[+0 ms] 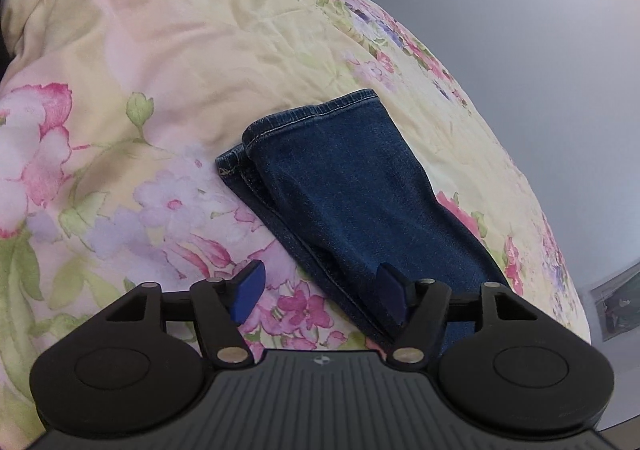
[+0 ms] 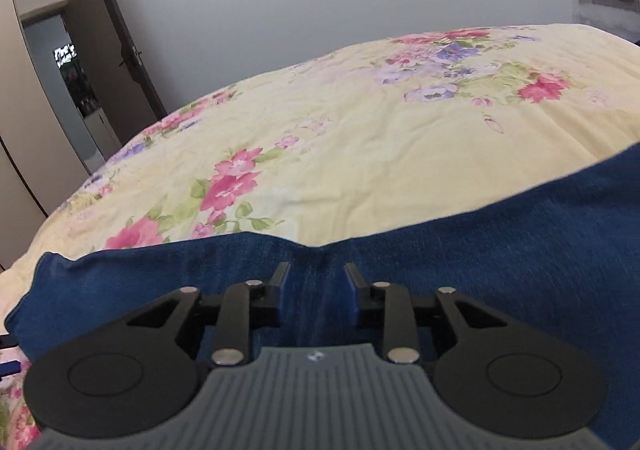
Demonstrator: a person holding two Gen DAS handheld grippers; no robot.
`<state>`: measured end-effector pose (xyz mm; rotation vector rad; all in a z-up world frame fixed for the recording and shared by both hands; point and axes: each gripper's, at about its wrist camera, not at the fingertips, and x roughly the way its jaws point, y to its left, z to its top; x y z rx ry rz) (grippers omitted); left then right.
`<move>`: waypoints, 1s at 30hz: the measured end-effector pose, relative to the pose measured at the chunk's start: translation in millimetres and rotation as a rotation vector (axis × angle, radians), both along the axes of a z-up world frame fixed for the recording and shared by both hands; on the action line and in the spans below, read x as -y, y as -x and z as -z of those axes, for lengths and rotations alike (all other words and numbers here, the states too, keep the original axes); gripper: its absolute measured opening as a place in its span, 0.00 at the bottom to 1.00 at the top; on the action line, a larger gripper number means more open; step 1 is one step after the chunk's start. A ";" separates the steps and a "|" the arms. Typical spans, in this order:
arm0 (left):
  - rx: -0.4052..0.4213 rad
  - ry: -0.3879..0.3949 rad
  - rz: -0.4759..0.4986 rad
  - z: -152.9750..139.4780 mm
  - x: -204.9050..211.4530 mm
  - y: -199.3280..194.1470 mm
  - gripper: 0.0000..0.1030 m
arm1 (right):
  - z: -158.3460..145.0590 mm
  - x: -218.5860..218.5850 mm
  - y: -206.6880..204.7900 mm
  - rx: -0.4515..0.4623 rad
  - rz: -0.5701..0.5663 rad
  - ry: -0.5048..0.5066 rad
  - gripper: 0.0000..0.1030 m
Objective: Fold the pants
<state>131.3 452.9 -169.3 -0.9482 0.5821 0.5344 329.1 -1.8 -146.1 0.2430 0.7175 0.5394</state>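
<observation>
pants (image 1: 340, 186): dark denim, legs stacked, lying on the bed (image 1: 160, 62) near its right edge
long axis: running from the left tool (image 1: 318, 292) away toward the hems
left tool: jaws wide apart, empty, over the legs' near left edge
right tool (image 2: 316, 286): jaws parted, low over denim, gripping nothing evident
nearer the hems: left

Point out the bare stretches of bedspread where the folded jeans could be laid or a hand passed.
Free: the wide bedspread beyond the jeans' far edge, up to the wall; also the floral patch left of the leg cuffs. Crowded: the strip under the open left gripper and the denim beneath the right gripper.
</observation>
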 end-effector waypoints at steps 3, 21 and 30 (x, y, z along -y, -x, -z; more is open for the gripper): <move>0.026 0.018 -0.012 2.4 0.4 0.8 0.77 | 5.5 -1.0 33.3 0.015 -0.047 0.005 0.27; 0.280 0.240 -0.192 37.6 -26.8 -3.2 0.49 | 46.8 -21.6 91.5 0.168 -0.146 0.089 0.47; 0.270 0.052 -0.160 7.1 -7.6 -12.9 0.08 | 47.0 -19.6 90.7 0.167 -0.146 0.081 0.47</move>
